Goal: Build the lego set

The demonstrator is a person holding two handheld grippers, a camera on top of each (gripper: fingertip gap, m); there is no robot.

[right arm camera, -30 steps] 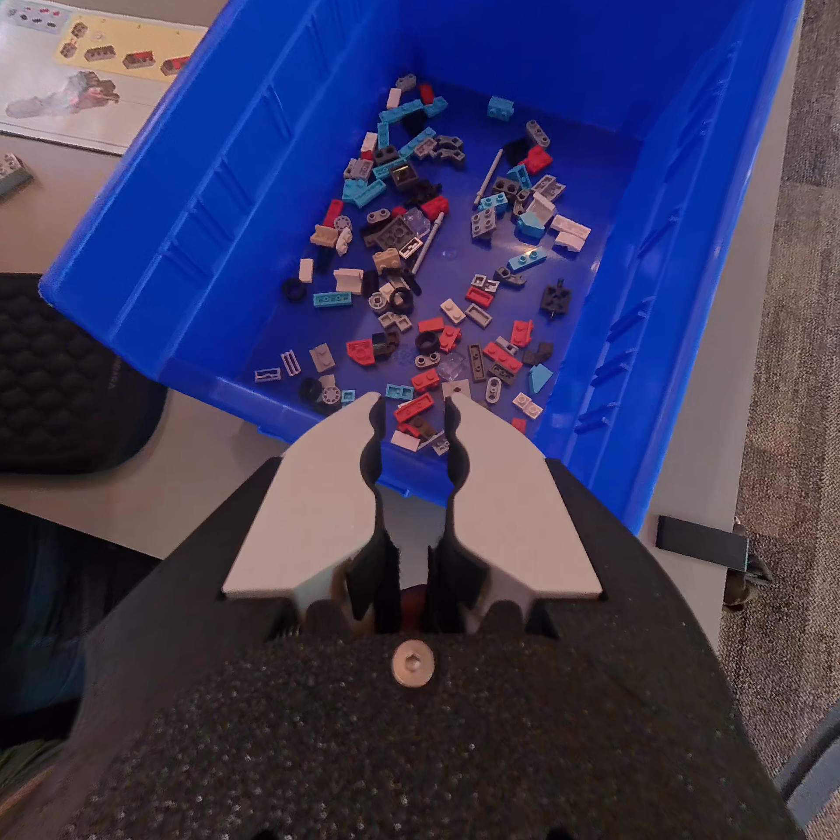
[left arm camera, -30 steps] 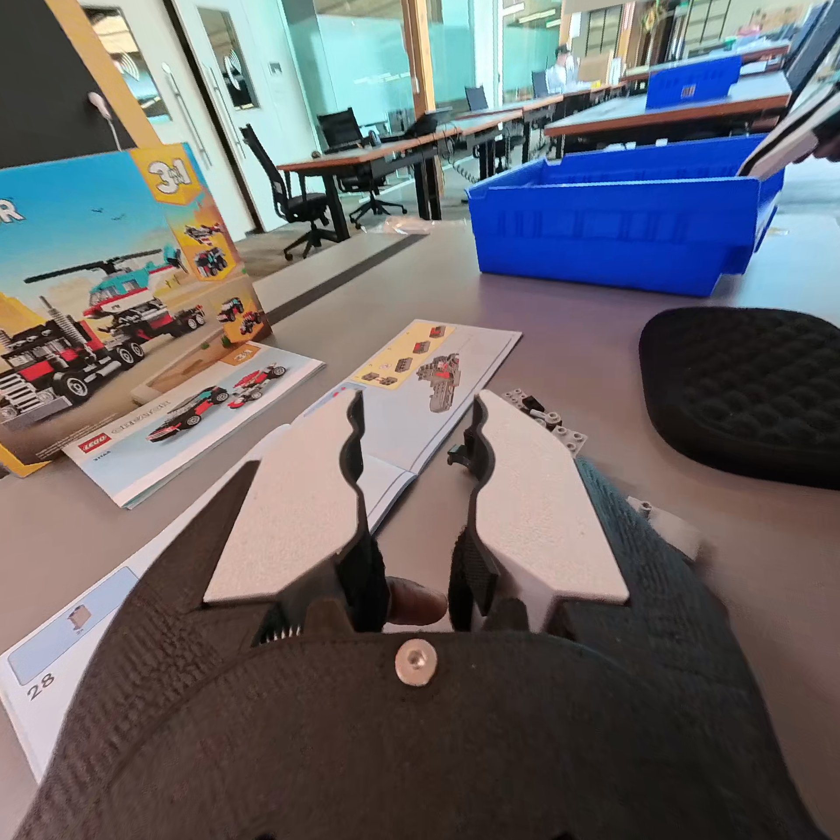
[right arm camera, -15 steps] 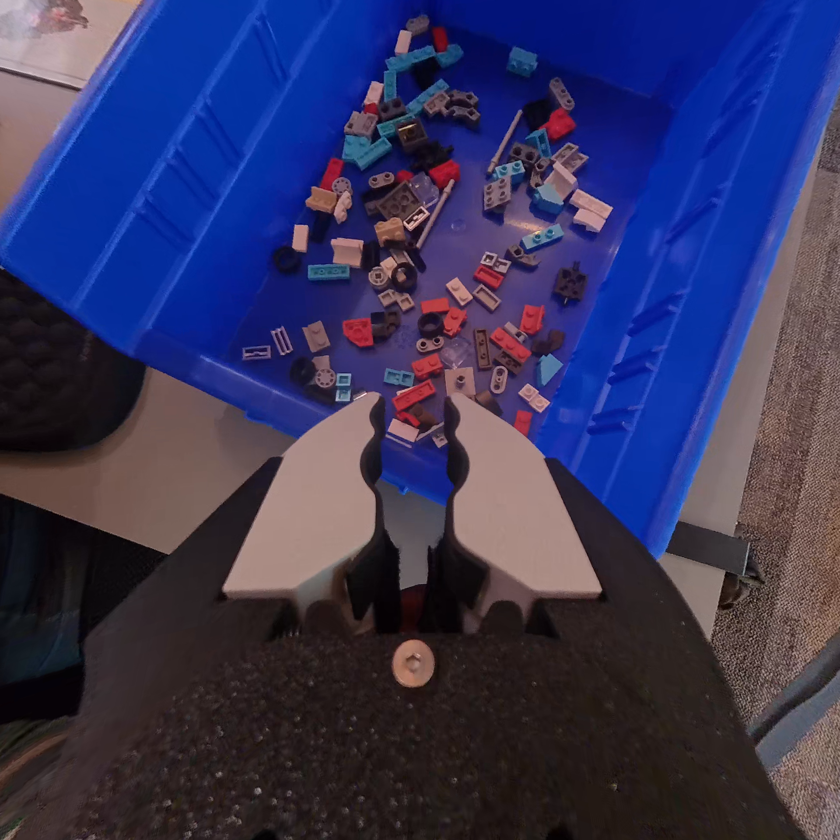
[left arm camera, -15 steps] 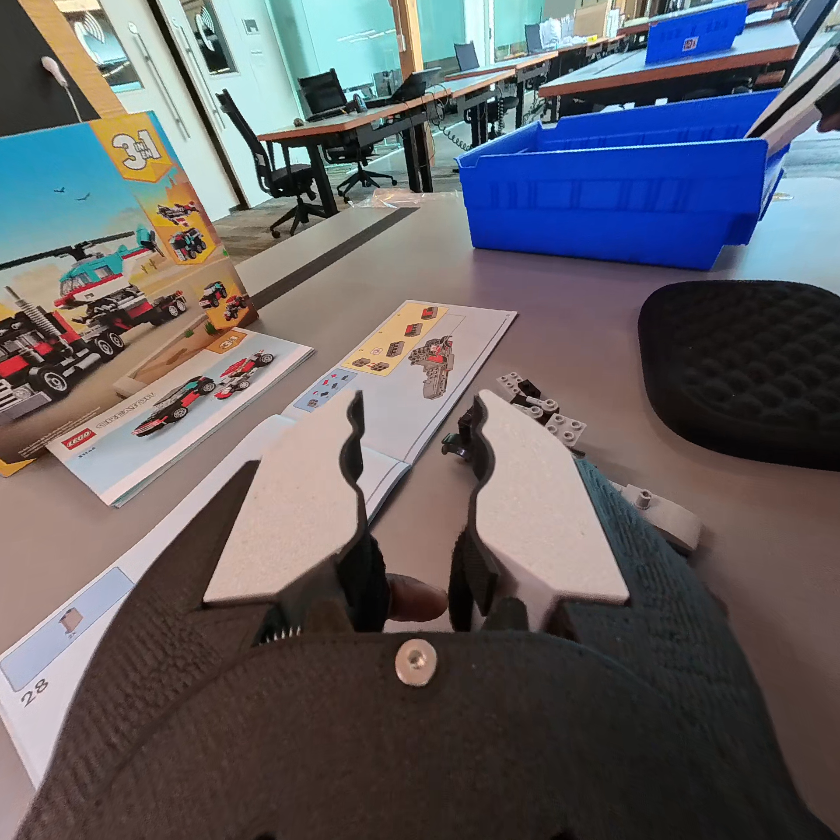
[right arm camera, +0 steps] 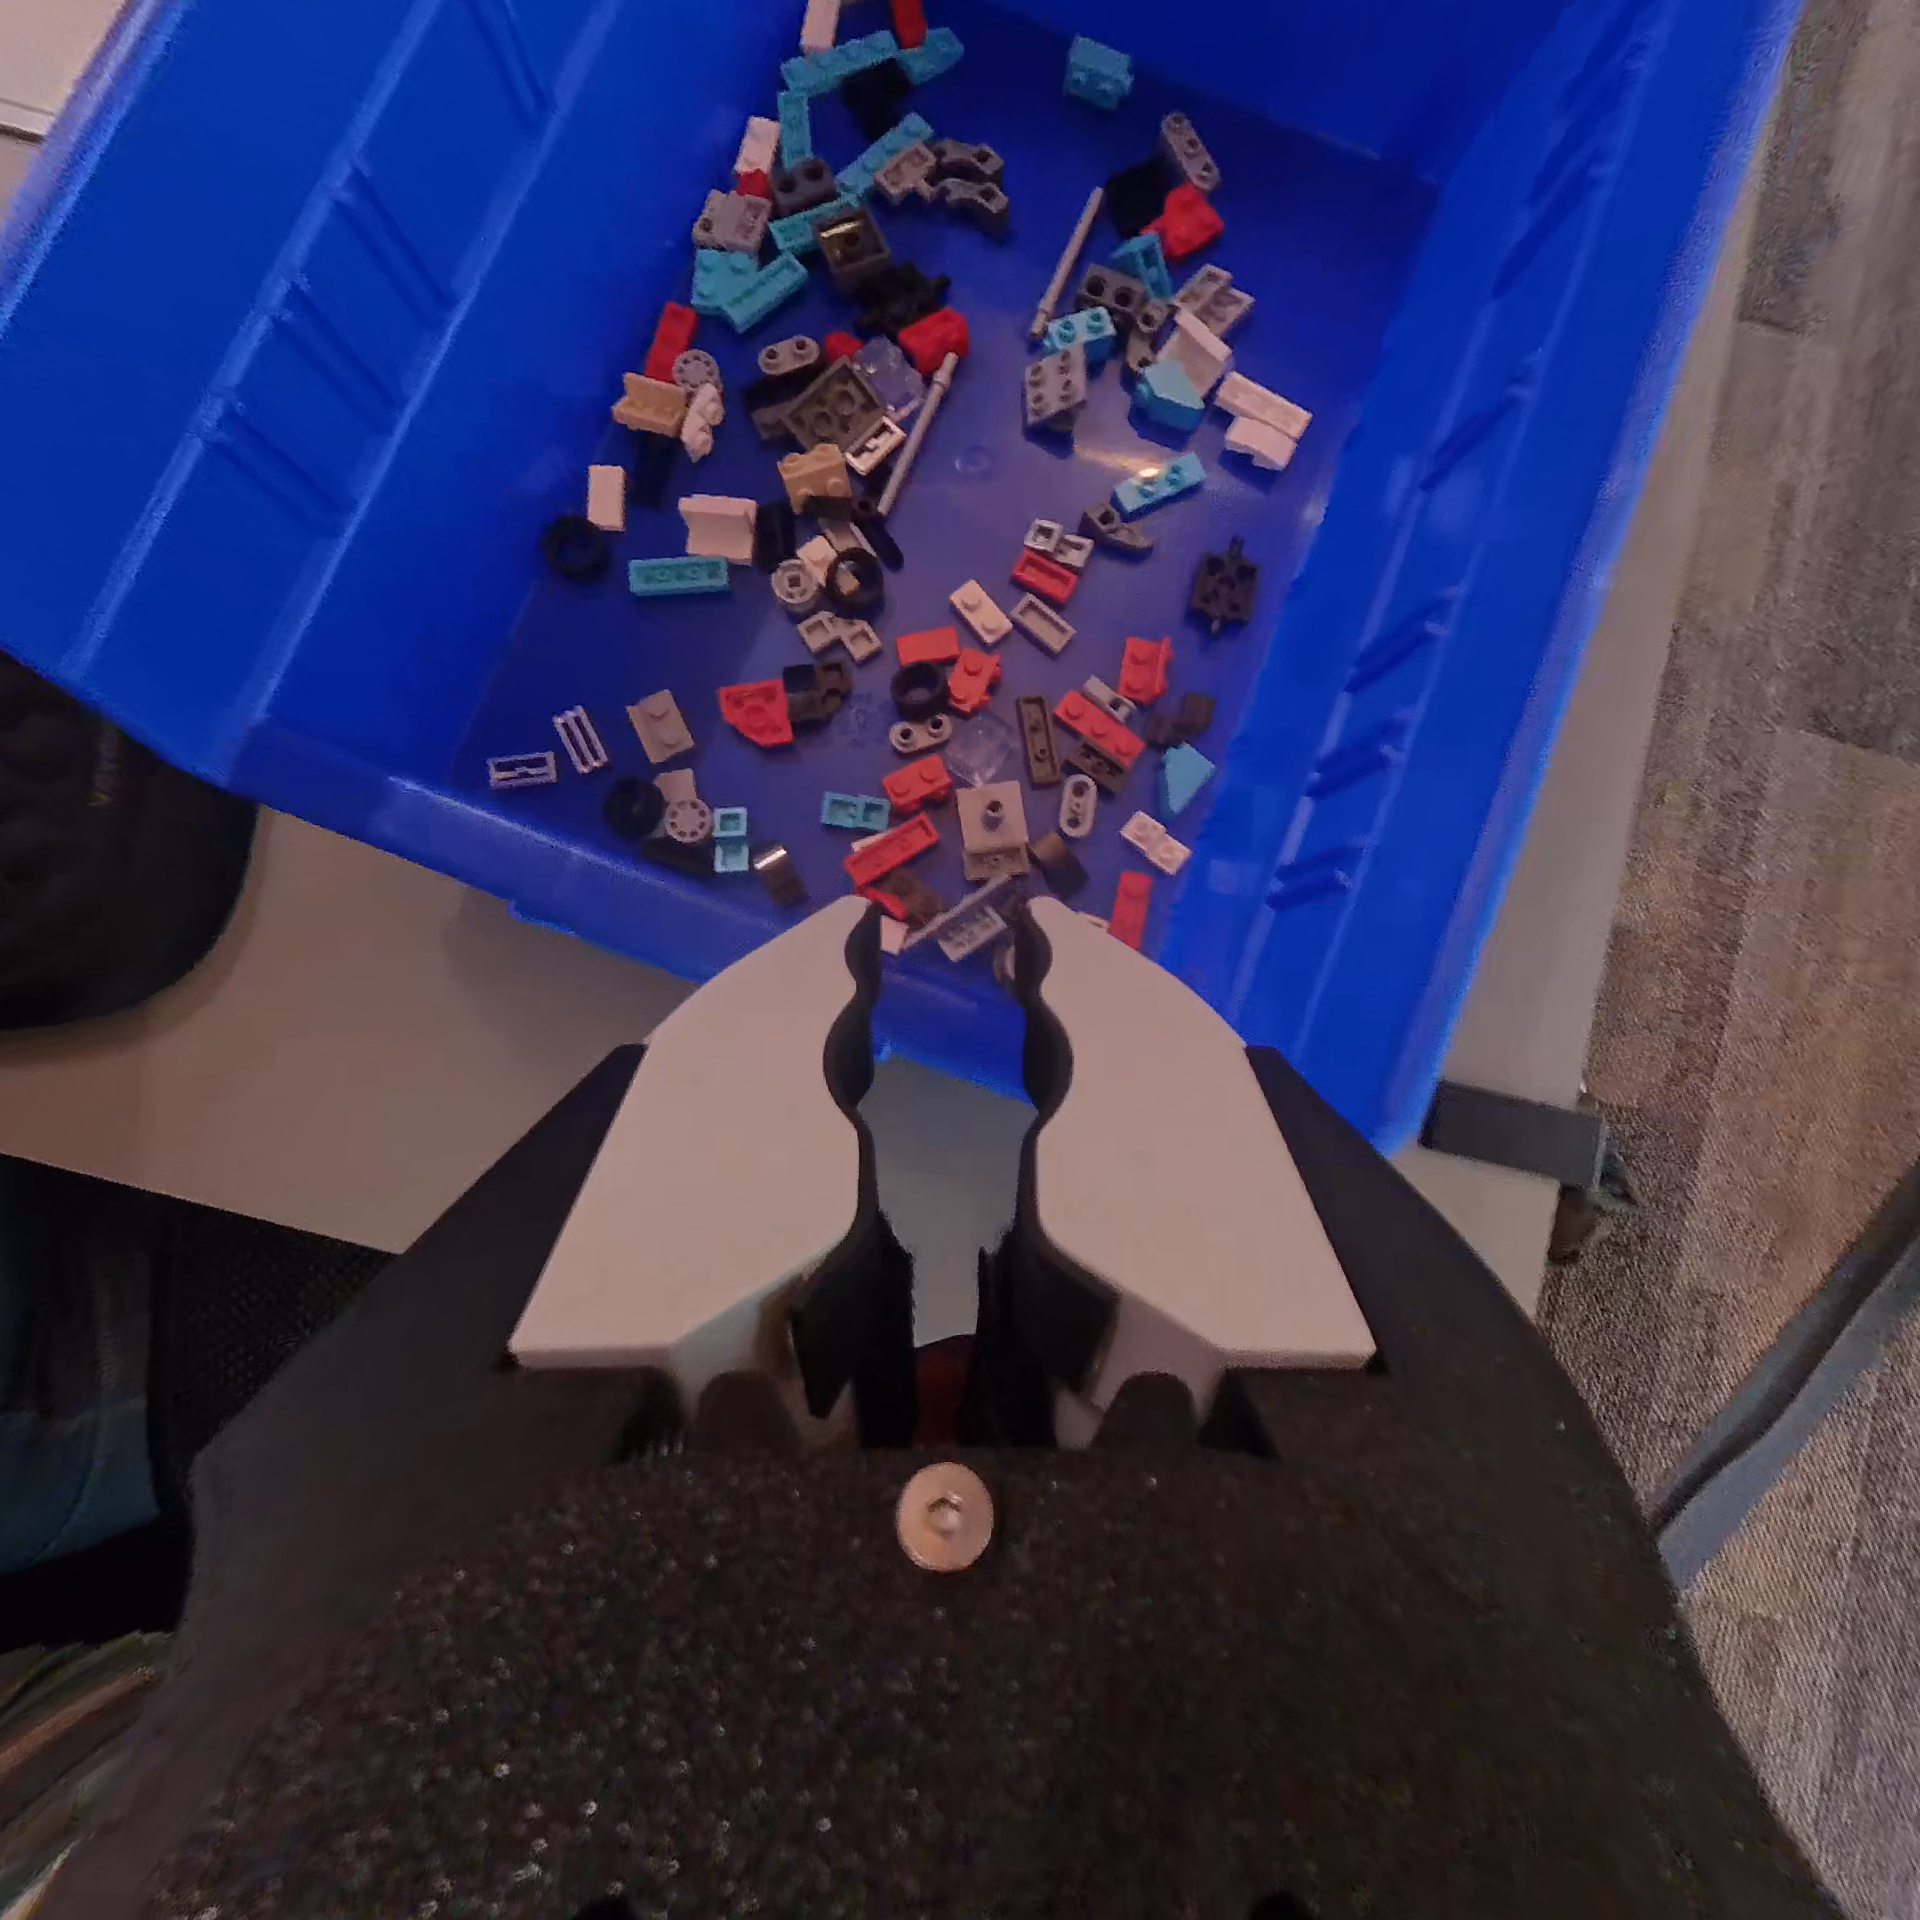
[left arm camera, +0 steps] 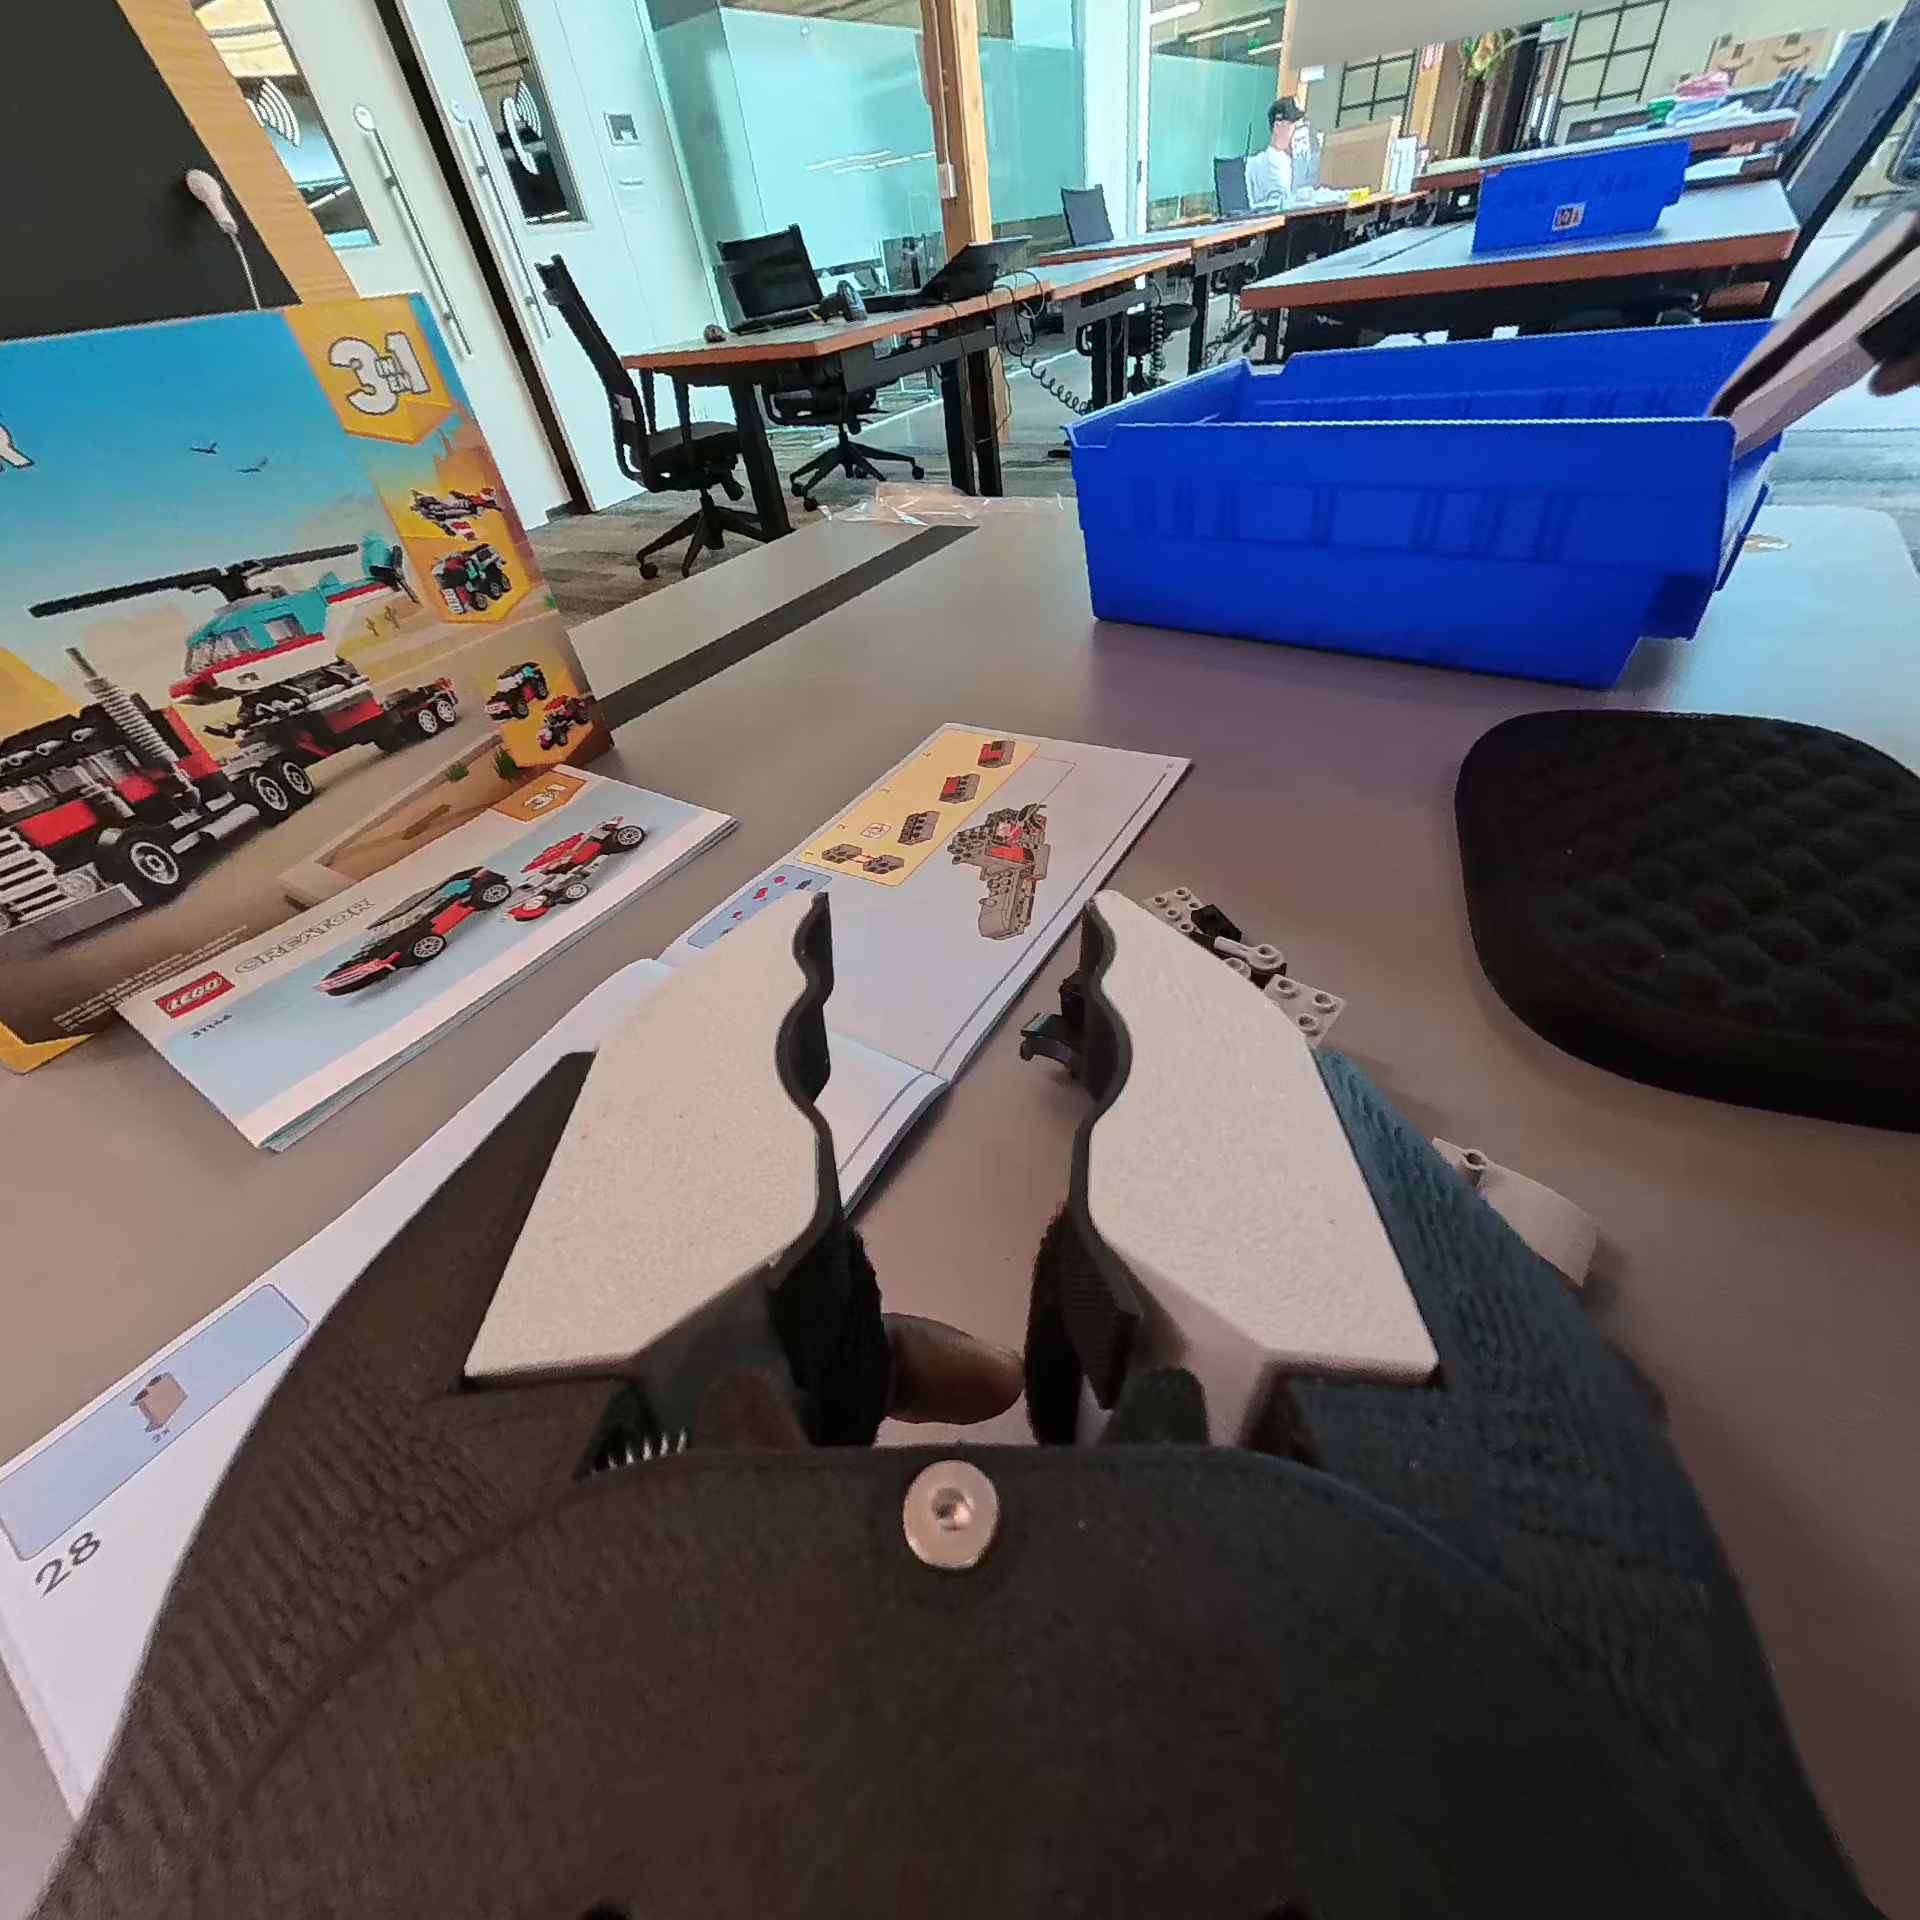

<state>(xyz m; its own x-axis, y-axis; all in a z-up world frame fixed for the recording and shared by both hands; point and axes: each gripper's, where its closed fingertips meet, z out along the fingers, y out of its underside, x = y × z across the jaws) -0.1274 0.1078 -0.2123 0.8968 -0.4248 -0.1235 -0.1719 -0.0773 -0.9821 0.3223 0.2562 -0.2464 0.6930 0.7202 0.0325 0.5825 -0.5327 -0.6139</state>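
Note:
My left gripper [left arm camera: 951,940] is open and empty, low over the grey table. Just beyond its right finger lies a small grey and black lego assembly [left arm camera: 1242,961], partly hidden by that finger. An open instruction booklet [left arm camera: 966,862] lies ahead of the left finger. My right gripper [right arm camera: 945,920] is open and empty, hovering above the near edge of the blue bin [right arm camera: 260,436]. The bin holds many loose red, teal, grey, black and white lego pieces [right arm camera: 914,582]. The bin also shows in the left wrist view [left arm camera: 1403,530], with the right gripper [left arm camera: 1829,343] above its right end.
The lego box [left arm camera: 239,644] stands at the left with a closed booklet [left arm camera: 436,935] in front. A black quilted pad [left arm camera: 1704,904] lies at the right. Another instruction page [left arm camera: 125,1455] lies under my left gripper. Carpet floor [right arm camera: 1766,623] lies right of the table edge. Tip to tip, the grippers are about 50 centimetres apart.
My right gripper has moved forward and closer over the bin, so the pieces look larger. The left gripper has stayed near the assembly, with its view tilting slightly.

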